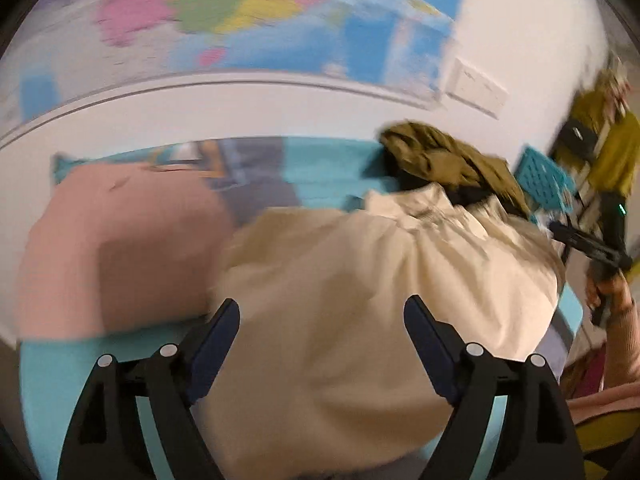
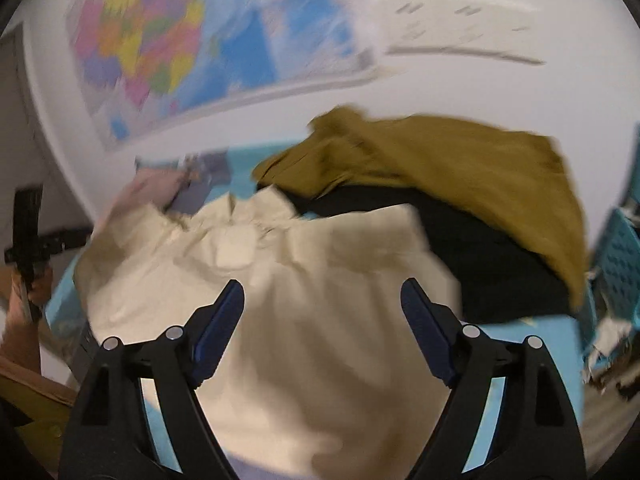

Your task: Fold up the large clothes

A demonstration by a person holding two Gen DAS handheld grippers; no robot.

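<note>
Left wrist view: the left gripper [image 1: 322, 310] hangs above the cream garment [image 1: 360, 300], its two blue-padded fingers [image 1: 216, 344] spread wide with nothing pinched between them; the cloth lies below and clear of the pads. The cream garment is bunched in a mound in the middle of the turquoise desk [image 1: 52, 380]. A pink garment [image 1: 116, 248] lies just beside it toward the desk's left edge, and an olive garment [image 1: 448, 160] is heaped at the far edge, against the white wall [image 1: 240, 108]. A coloured map [image 1: 240, 12] hangs on that wall. A turquoise perforated basket [image 1: 544, 180] stands at the far right corner. At the right edge of the frame the person's right hand [image 1: 608, 288] holds the other gripper. Right wrist view: the right gripper [image 2: 322, 300] is likewise wide open and empty, poised over the near half of the cream garment [image 2: 300, 300]. Behind it a black garment [image 2: 480, 248] lies under the olive garment [image 2: 460, 160] toward the far right of the desk [image 2: 532, 328]. The pink garment [image 2: 148, 188] shows at the far left. The person's left hand [image 2: 32, 292] appears at the frame's left edge, and the map [image 2: 192, 40] covers the wall above. Both views are blurred.
</note>
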